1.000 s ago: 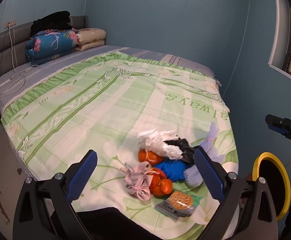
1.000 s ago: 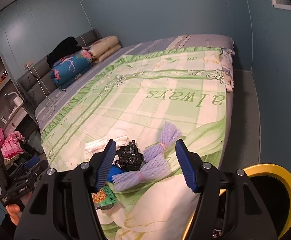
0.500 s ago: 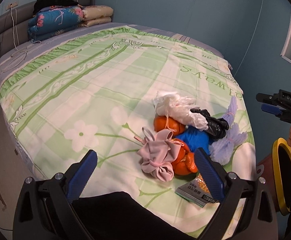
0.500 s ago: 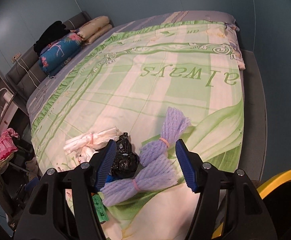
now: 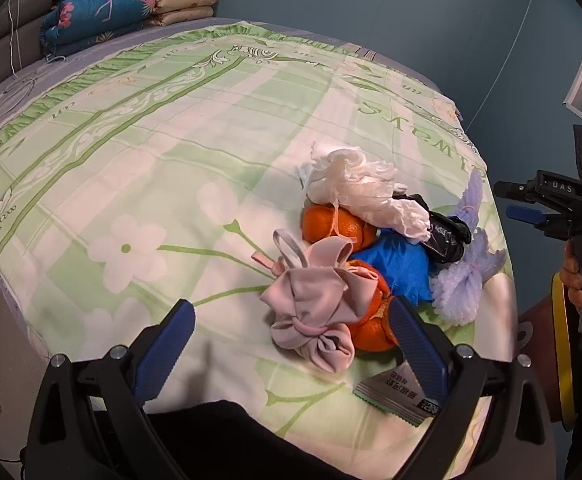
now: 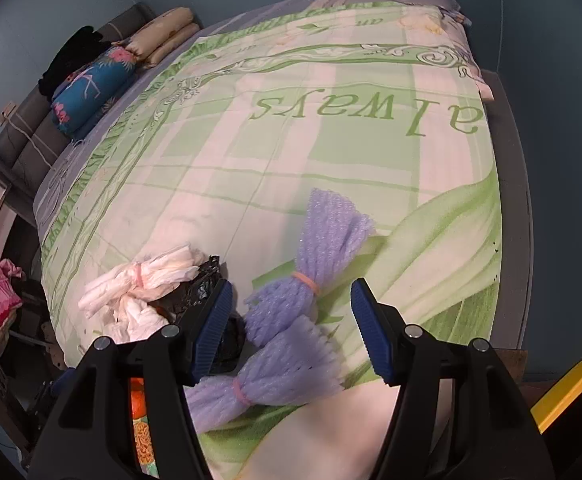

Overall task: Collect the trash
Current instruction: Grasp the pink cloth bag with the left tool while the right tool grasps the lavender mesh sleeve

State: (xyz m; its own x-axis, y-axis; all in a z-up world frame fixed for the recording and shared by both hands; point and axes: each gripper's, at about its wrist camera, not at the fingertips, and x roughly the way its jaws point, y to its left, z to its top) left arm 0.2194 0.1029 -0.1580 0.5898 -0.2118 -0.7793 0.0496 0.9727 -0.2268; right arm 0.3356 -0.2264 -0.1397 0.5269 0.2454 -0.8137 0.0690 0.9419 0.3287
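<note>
Trash pile (image 5: 367, 264) untouched on bed (image 5: 195, 152), lower right of frame.
Left claw (image 5: 291, 340) and right claw (image 6: 291, 320) gape wide, empty; nothing collected.

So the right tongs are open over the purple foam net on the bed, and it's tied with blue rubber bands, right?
Not quite. The right tongs are open over the purple foam net on the bed, but the rubber bands are pinkish orange, not blue. The right wrist view shows two of them cinching the net.
</note>
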